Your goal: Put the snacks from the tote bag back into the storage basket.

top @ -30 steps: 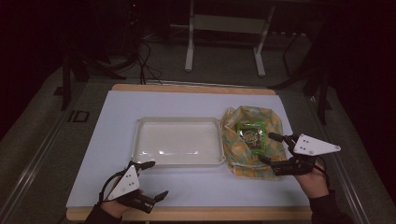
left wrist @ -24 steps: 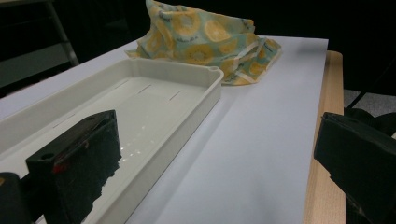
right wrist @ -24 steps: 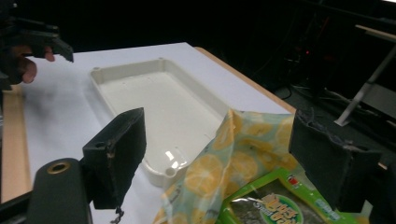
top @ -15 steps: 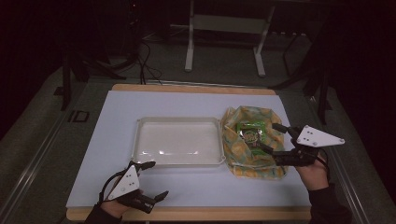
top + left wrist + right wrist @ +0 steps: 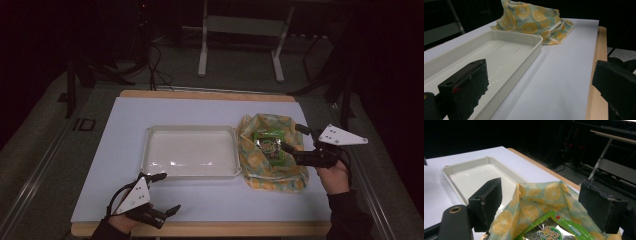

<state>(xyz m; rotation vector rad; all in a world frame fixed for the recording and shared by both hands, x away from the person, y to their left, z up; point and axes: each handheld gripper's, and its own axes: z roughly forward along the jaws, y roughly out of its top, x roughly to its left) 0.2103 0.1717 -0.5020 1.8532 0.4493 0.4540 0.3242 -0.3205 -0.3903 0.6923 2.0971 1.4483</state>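
Snack packet lies inside the lemon-print cloth bag, just ahead of our right hand-held gripper. From the left: our left hand-held gripper rests released near the tabletop edge, beside the white tray. The right, jaws spread, hovers over the packet; we judge grasping comes next.

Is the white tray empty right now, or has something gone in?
Empty. The white tray shows only its bare, glossy floor in the high view and both gripper views; the green snack packet sits on the lemon-print cloth beside it.
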